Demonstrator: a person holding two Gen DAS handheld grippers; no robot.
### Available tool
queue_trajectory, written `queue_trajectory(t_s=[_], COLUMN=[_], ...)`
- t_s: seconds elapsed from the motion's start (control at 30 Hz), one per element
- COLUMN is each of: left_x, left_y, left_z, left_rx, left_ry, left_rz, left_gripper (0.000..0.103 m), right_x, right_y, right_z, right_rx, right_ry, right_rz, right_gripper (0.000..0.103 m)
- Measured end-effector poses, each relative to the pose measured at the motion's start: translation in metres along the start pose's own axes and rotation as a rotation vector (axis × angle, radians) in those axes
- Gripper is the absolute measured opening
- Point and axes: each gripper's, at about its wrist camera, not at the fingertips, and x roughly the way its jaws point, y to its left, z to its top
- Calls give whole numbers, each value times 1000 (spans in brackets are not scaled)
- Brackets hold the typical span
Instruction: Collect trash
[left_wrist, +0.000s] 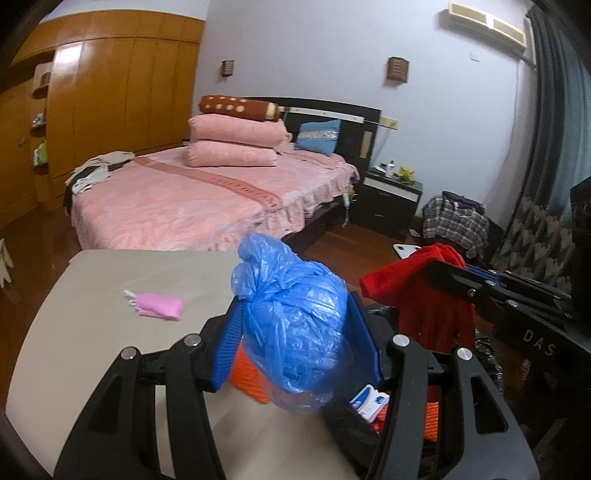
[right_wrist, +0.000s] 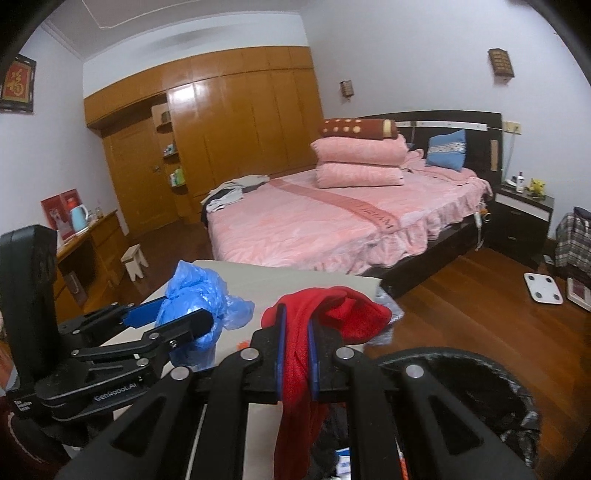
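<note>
**Two grippers, two loads, above the table edge and the bin**

The left gripper (left_wrist: 295, 325) held a crumpled blue plastic bag (left_wrist: 291, 314) between its blue pads, jaws part-way apart and pressed against the bag's sides. The bag bulged above and below the fingers. The right gripper (right_wrist: 295, 354) was clamped tight on a red cloth (right_wrist: 306, 332), its pads nearly meeting with the fabric pinched between them; one end flopped forward over the fingertips, the other hung down below.

Both grippers were side by side, near each other but apart, the left one visible at the left of the right wrist view. Below the right gripper sat a bin with a black liner (right_wrist: 480, 373), its rim open upward, with scraps of packaging inside. In the left wrist view an orange woven thing (left_wrist: 247, 373) showed under the bag.

The grey table (left_wrist: 92, 332) lay beneath and ahead of the left gripper. One pink packet (left_wrist: 159, 306) lay on it, well apart from the bag, with bare tabletop all round. The table's far edge stopped just short of the pink bed (right_wrist: 332, 225).

To the right was open wooden floor (right_wrist: 461, 317), holding one white scale (right_wrist: 543, 288). The bed carried two folded pink quilts, one brown bolster and one blue cushion. One dark nightstand (right_wrist: 521, 218) stood beside it.
</note>
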Motion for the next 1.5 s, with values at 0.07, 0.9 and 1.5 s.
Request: queue_trajectory(t_s=[0.07,0.9,1.5], left_x=[2,65,91], left_y=[-11,-114,-114], left_z=[0,-28,-39], left_rx=[14,135,139], left_ry=[-1,64,128], left_rz=[-19,-190,-220], left_gripper=[53,53,81], right_x=[-7,-40,-31], right_y=[-10,-109,-146], right_z=[-1,-43,-76], right_rx=[7,96,164], right_ry=[-3,36,117], right_rz=[-21,-203,-278], right_gripper=[10,10,59])
